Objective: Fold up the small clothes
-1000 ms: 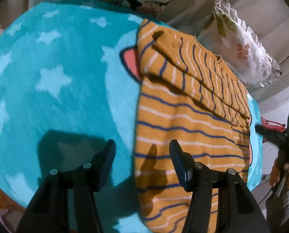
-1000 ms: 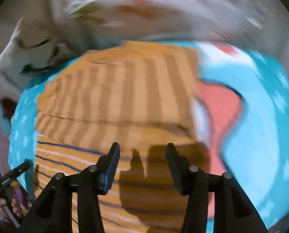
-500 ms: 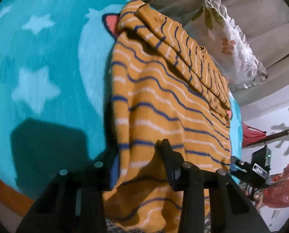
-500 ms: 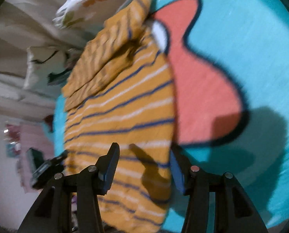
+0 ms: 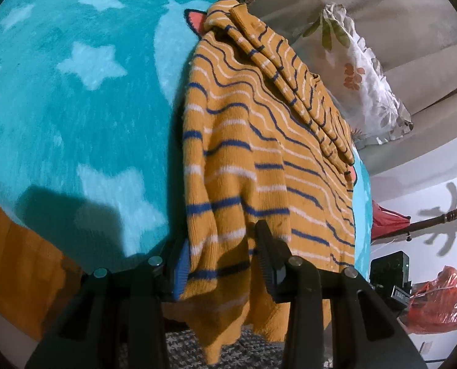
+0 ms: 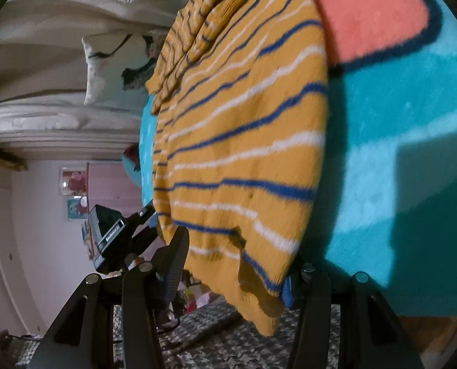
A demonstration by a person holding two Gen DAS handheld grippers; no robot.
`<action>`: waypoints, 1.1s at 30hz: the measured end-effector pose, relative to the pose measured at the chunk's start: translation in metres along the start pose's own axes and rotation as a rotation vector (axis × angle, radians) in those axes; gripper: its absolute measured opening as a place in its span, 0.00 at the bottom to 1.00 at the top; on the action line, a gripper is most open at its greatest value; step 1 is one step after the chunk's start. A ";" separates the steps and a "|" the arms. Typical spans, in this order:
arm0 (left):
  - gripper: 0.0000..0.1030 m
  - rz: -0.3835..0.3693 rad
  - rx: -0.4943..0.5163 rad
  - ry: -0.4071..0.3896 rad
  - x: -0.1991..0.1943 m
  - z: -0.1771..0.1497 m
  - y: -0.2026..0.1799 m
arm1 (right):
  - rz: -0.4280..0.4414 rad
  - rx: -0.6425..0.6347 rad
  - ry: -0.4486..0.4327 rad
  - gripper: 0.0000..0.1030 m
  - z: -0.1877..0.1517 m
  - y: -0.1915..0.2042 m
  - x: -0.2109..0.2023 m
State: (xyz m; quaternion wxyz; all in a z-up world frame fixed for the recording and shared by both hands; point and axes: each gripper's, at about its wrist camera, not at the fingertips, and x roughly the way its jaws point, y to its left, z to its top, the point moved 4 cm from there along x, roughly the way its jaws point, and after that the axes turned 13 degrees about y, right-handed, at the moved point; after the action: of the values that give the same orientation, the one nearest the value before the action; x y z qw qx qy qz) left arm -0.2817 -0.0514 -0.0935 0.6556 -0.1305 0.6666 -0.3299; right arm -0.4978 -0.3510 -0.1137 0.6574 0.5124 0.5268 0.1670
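On teal star blanket (image 5: 84,98), striped orange sweater (image 5: 259,153); floral pillow (image 5: 363,86) beyond.

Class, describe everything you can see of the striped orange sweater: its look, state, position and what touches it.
The mustard-orange knitted sweater with blue and white stripes looks soft and ribbed. Its sleeves are folded across the upper body. Its far part lies on the turquoise star-patterned fleece blanket; the near hem is raised. The left gripper and right gripper each have fabric of a hem corner between their jaws.
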 end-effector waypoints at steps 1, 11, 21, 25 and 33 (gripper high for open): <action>0.37 0.007 0.006 0.000 0.000 -0.002 -0.001 | -0.001 -0.003 0.007 0.53 -0.001 0.002 0.003; 0.09 0.080 -0.006 0.042 0.005 -0.009 -0.002 | -0.109 -0.069 0.103 0.35 -0.006 0.024 0.045; 0.07 0.074 0.022 -0.028 -0.064 -0.008 -0.018 | -0.165 -0.219 0.087 0.06 -0.012 0.065 0.005; 0.07 0.081 0.074 -0.018 -0.082 -0.022 -0.035 | -0.177 -0.281 0.129 0.05 -0.039 0.078 -0.008; 0.07 0.095 -0.041 0.041 -0.053 -0.024 -0.003 | -0.138 -0.193 0.170 0.05 -0.030 0.047 0.004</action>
State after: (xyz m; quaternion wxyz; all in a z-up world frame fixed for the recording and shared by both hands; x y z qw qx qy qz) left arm -0.3001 -0.0153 -0.0513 0.6541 -0.1052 0.6918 -0.2871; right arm -0.5076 -0.3135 -0.0736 0.6665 0.3936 0.5958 0.2141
